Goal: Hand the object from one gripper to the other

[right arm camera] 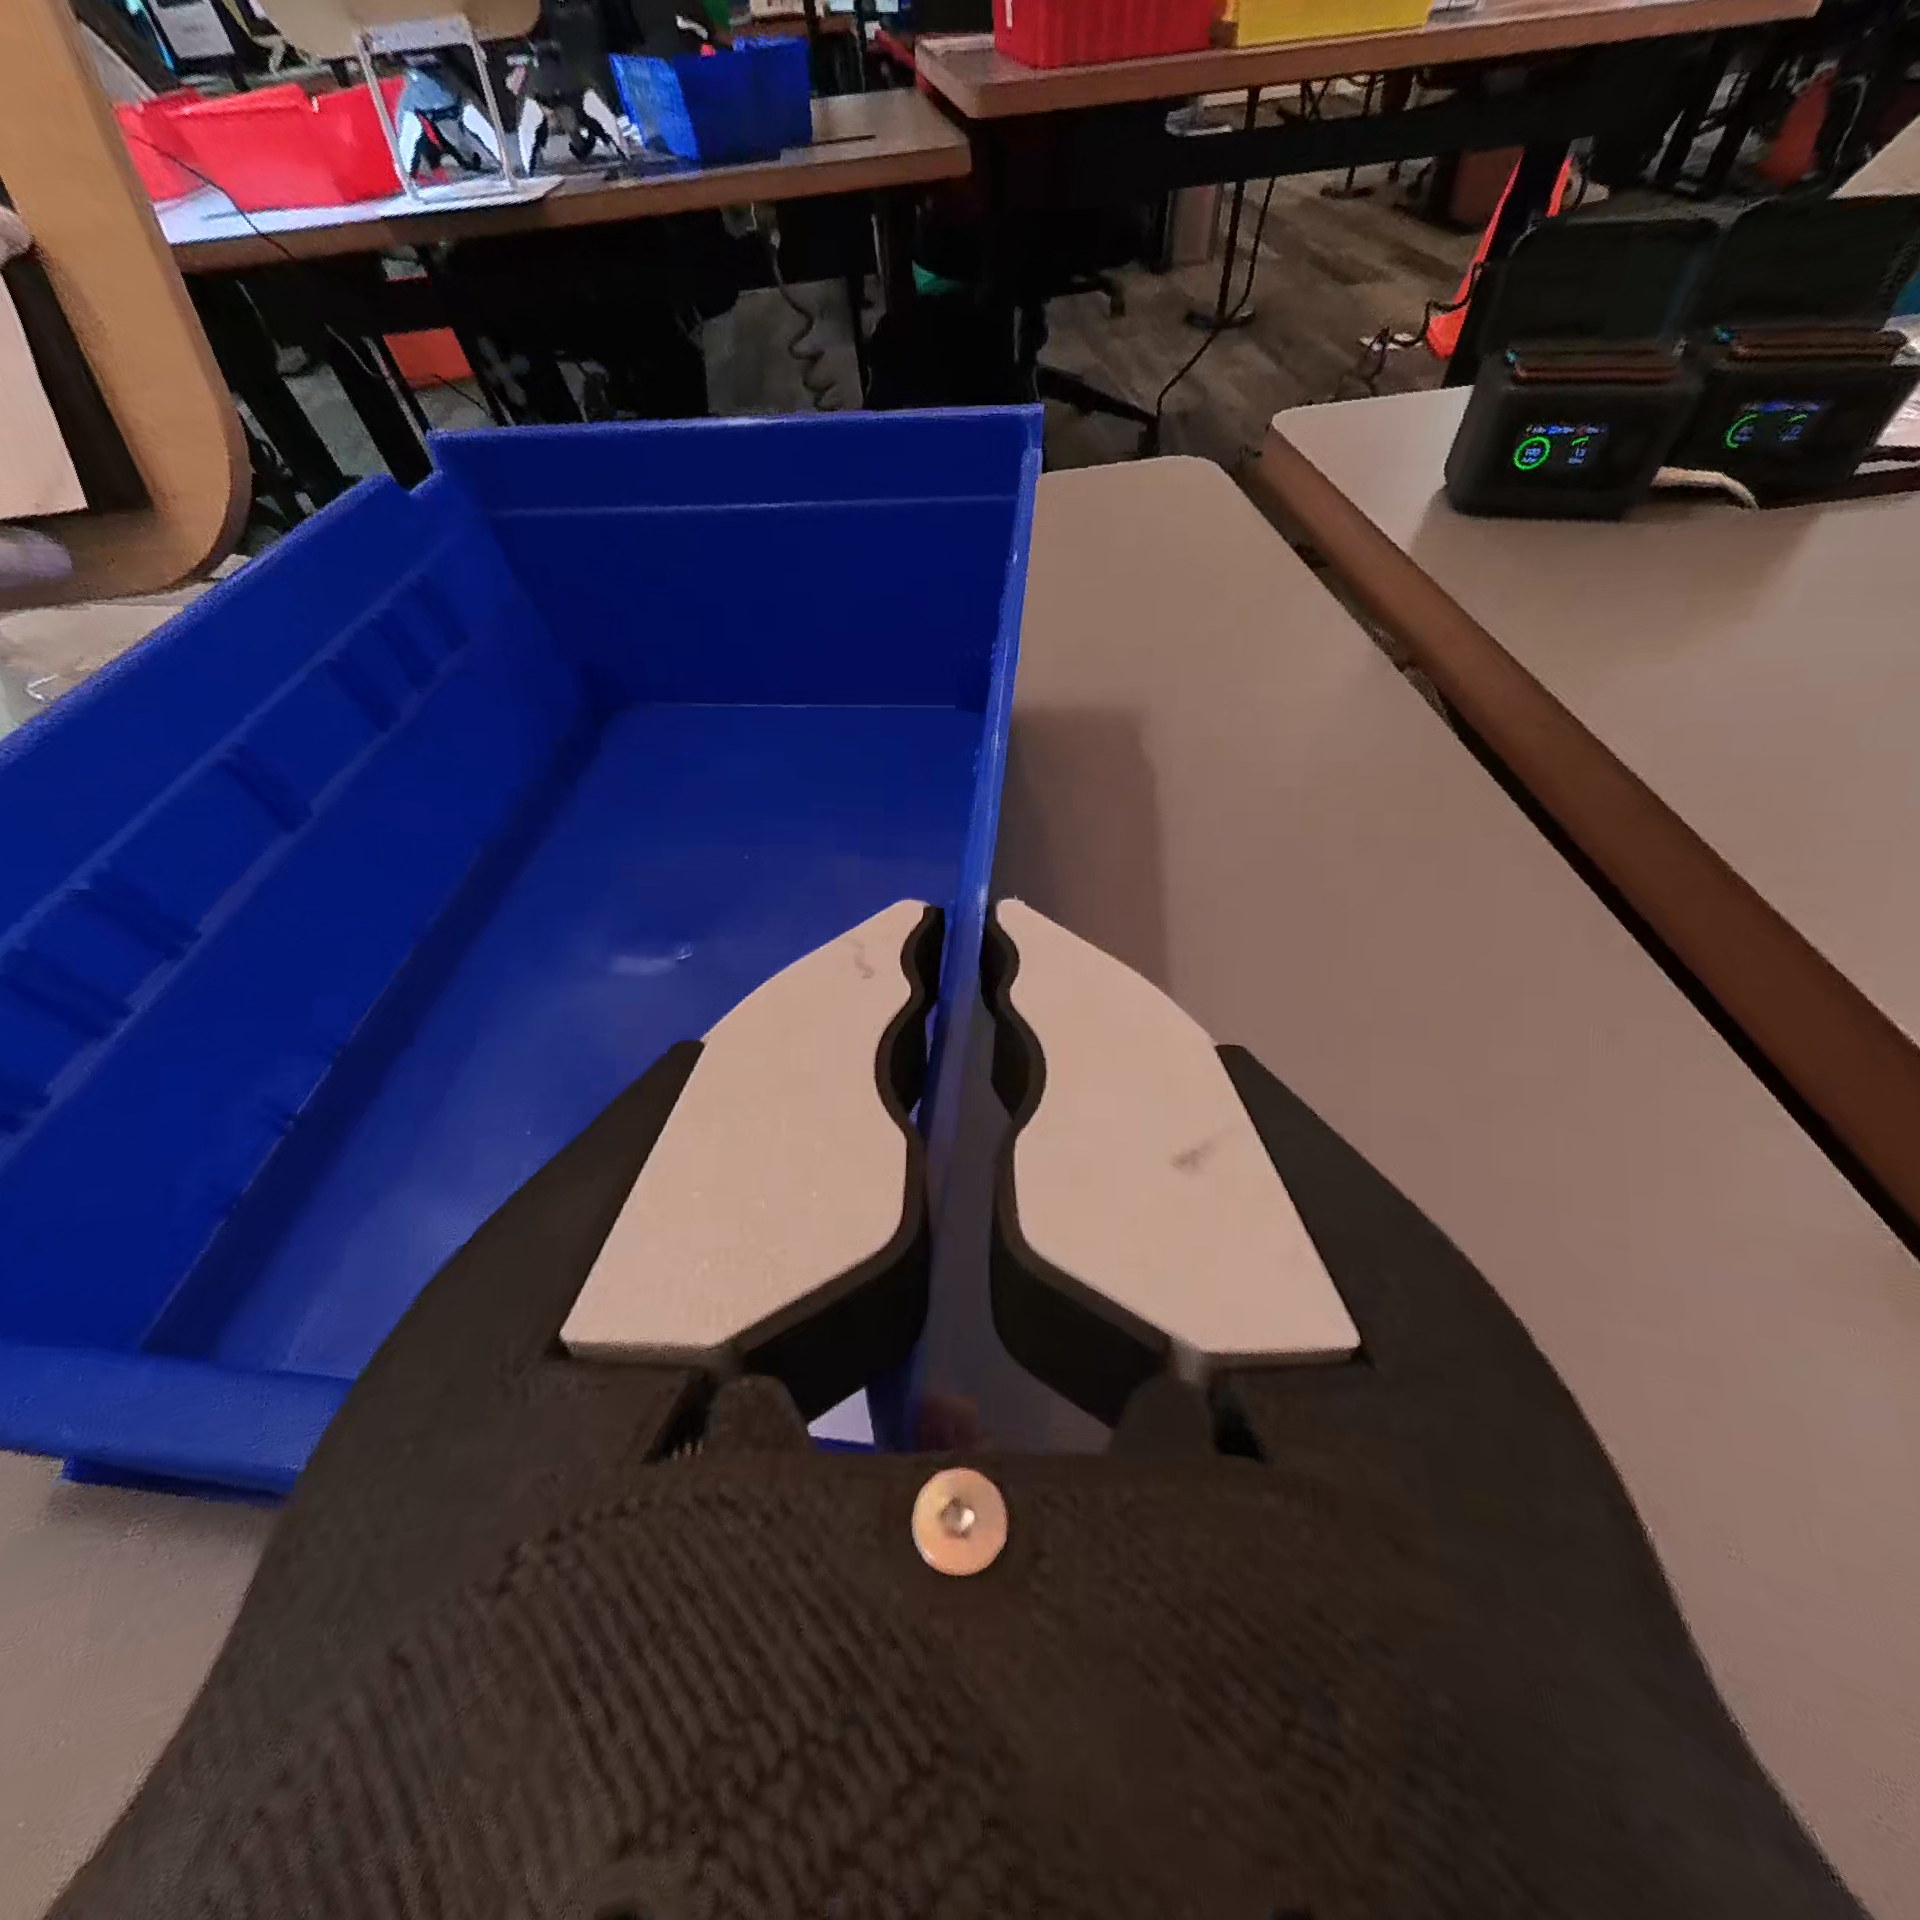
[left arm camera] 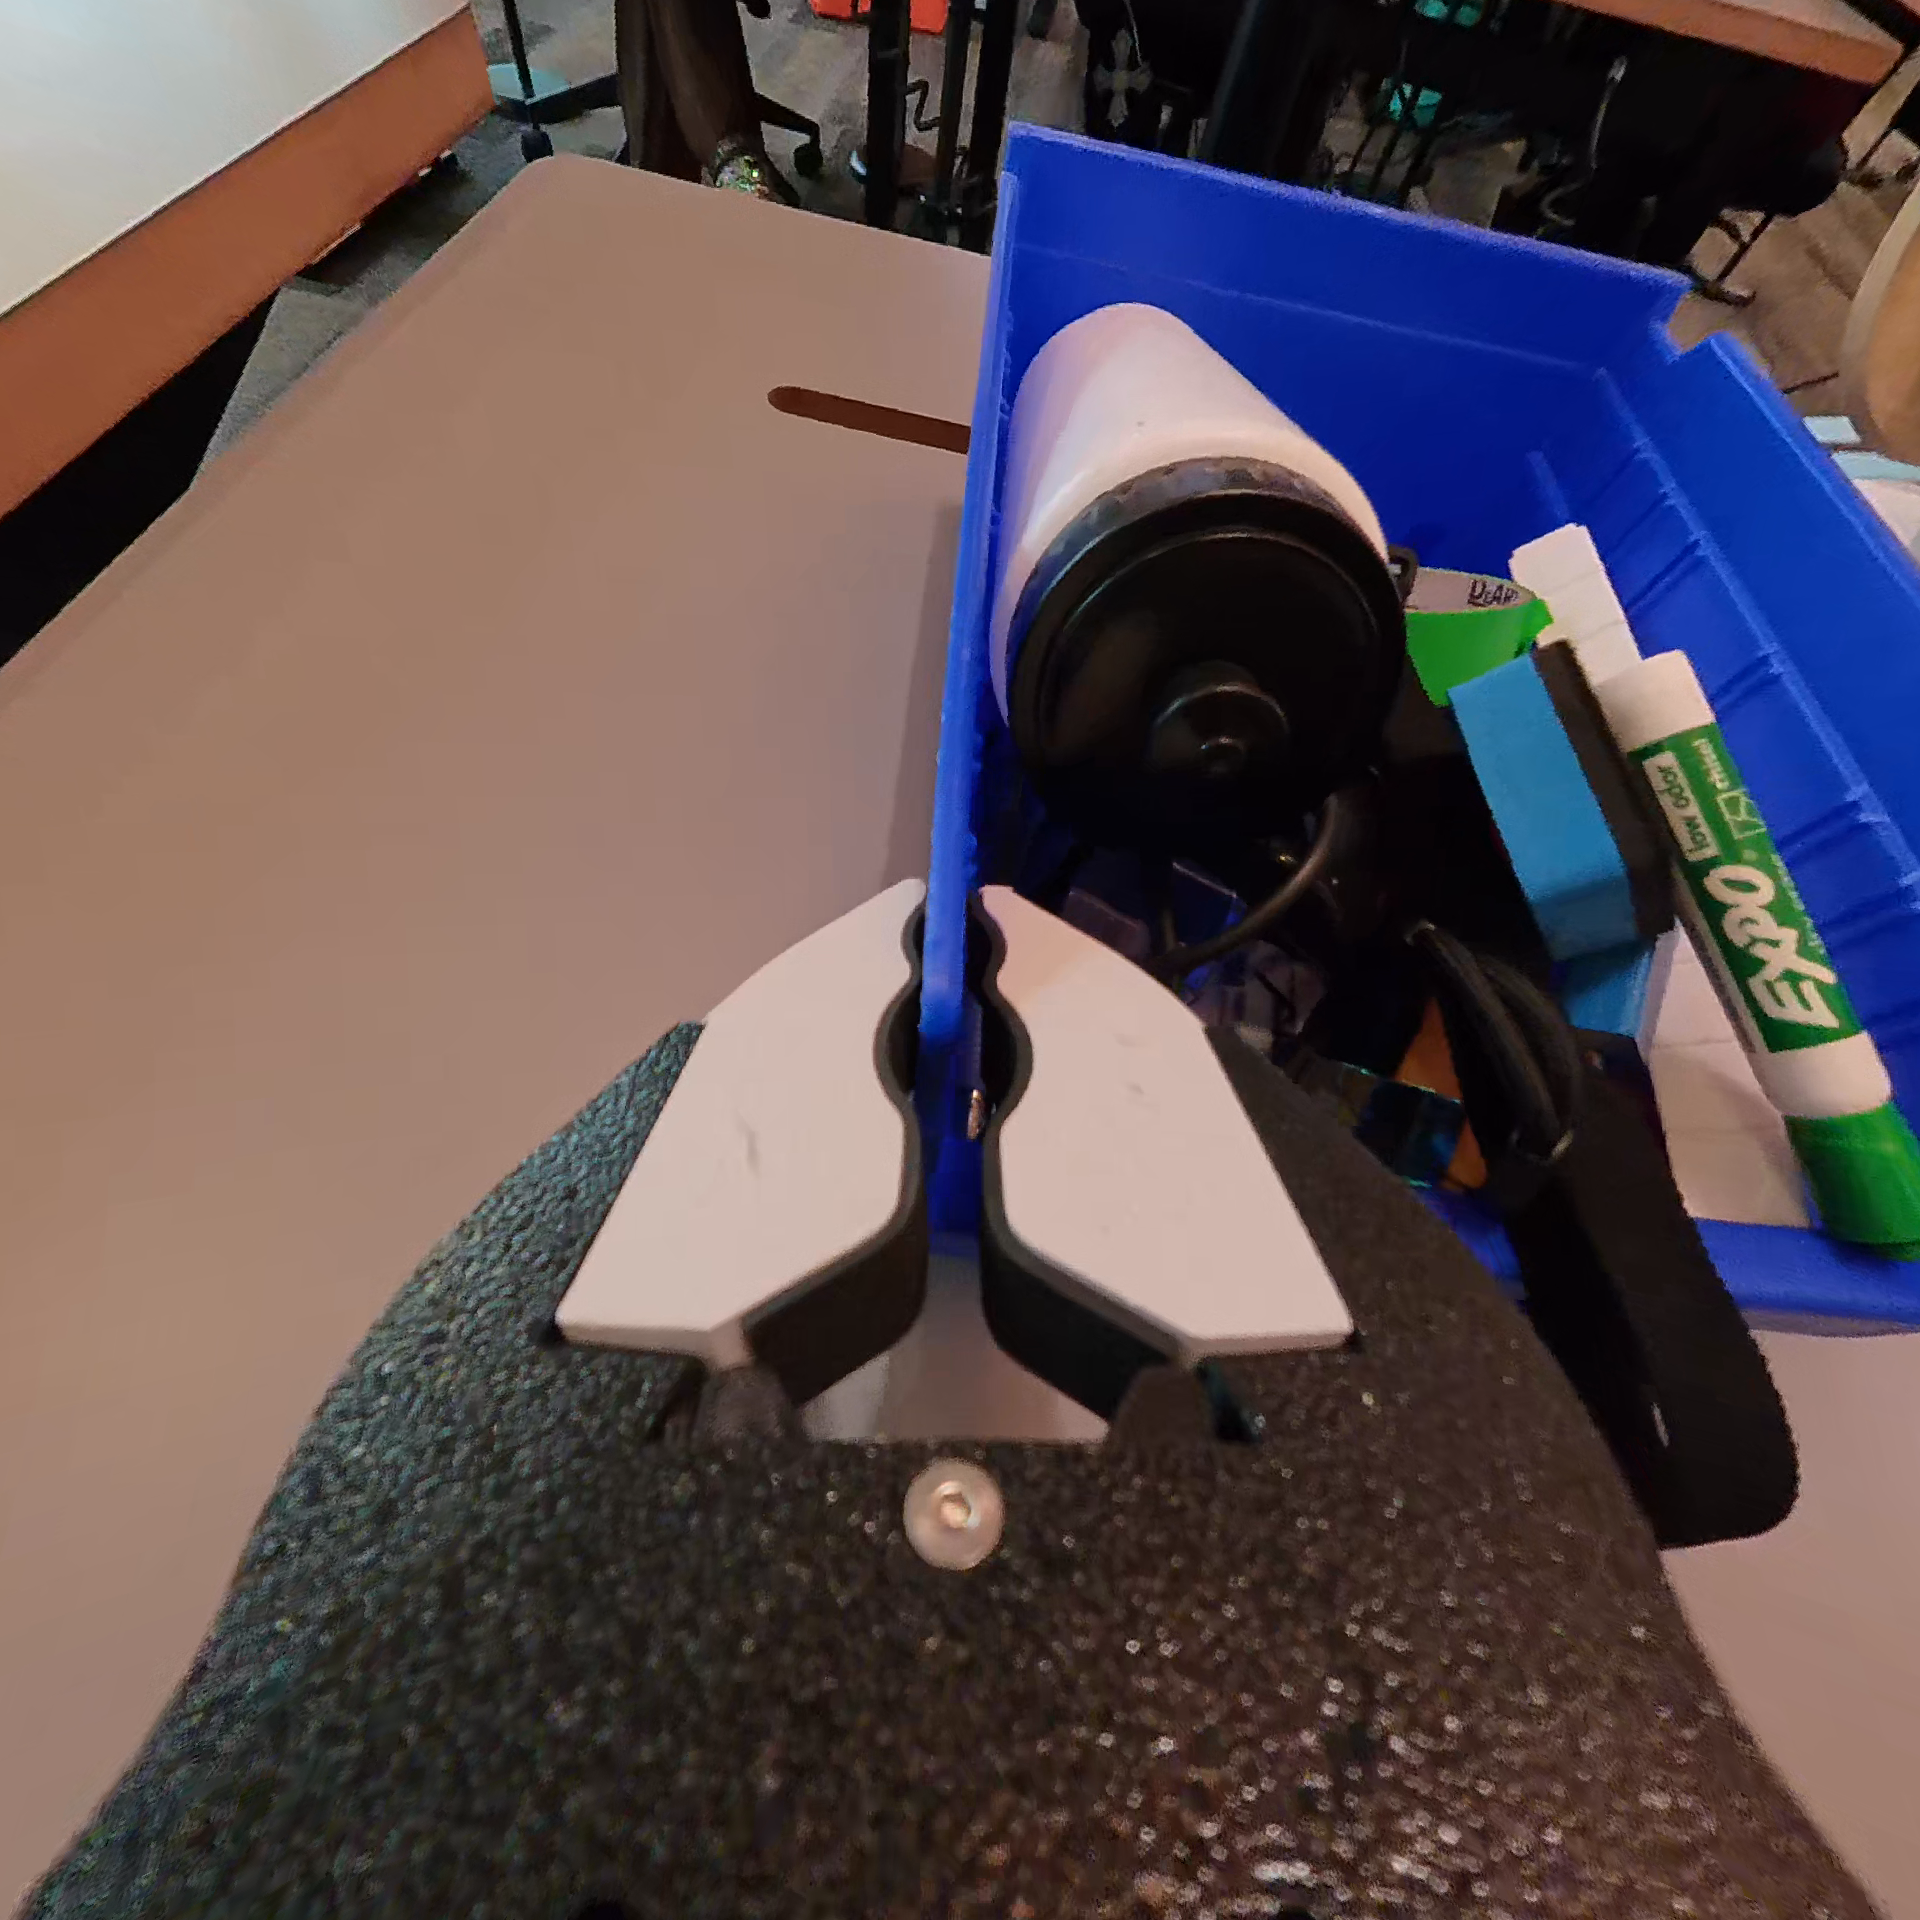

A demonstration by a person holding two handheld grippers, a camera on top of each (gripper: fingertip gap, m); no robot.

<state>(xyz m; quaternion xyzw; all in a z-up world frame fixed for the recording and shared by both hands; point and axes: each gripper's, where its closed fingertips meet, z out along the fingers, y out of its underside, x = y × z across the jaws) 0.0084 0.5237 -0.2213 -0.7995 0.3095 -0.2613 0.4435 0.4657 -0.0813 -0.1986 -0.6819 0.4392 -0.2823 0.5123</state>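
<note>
On the grey table (left arm camera: 416, 831), left gripper (left arm camera: 948, 914) fingers clamp cluttered blue bin (left arm camera: 1351, 312) wall, right gripper (right arm camera: 964, 925) fingers seemingly pinch empty blue bin (right arm camera: 312, 831) wall

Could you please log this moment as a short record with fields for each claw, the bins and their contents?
left claw: shut on the left wall of the full blue bin
right claw: shut on the right wall of the empty blue bin
full bin contents: white bottle with black cap, green marker, green tape roll, blue block, black cables
support: grey table
handover: not yet begun; neither claw holds a loose object
</note>
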